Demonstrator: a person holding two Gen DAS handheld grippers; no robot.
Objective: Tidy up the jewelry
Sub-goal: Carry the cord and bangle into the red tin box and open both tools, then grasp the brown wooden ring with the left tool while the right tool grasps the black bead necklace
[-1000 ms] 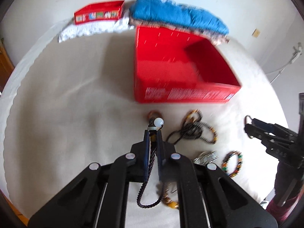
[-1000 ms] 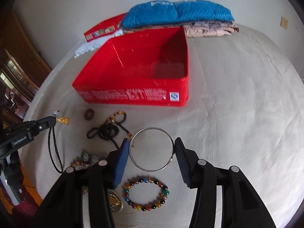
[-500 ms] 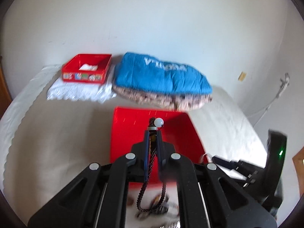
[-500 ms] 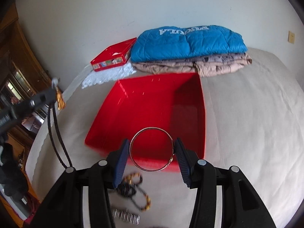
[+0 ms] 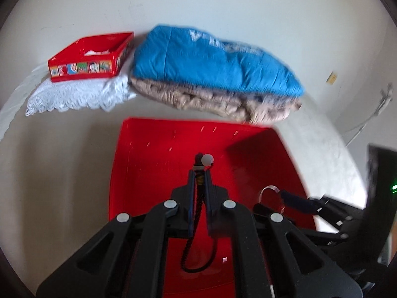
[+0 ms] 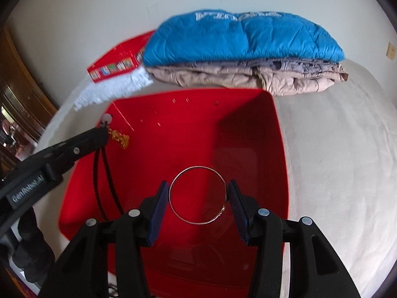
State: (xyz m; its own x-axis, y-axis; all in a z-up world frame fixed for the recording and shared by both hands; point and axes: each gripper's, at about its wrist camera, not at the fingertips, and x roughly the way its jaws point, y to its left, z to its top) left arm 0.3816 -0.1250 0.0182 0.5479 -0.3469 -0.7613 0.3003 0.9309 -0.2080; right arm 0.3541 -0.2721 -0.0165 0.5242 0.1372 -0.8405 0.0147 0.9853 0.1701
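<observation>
A large red box (image 5: 153, 173) (image 6: 248, 129) lies open on the pale bed. My left gripper (image 5: 199, 173) hangs over its inside, shut on a black cord necklace (image 5: 196, 260) that has a white bead (image 5: 207, 159) above the fingertips and a looped cord dangling below. In the right wrist view this gripper (image 6: 105, 130) enters from the left, and a gold pendant (image 6: 120, 137) hangs from the necklace (image 6: 106, 173). My right gripper (image 6: 198, 195) is also above the box, shut on a thin silver bangle (image 6: 198, 195) held across its width. In the left wrist view the bangle (image 5: 269, 190) shows at the right.
A folded blue quilt (image 5: 211, 62) on beige bedding (image 6: 248, 77) lies behind the box against the wall. A small red tin (image 5: 91, 59) rests on a white lace cloth (image 5: 77, 94) at the back left. Wooden furniture (image 6: 15, 94) stands at the left.
Both grippers have moved forward from above the loose jewelry on the bed to over the red box, each carrying its piece. The beads on the bed have dropped out of view.
</observation>
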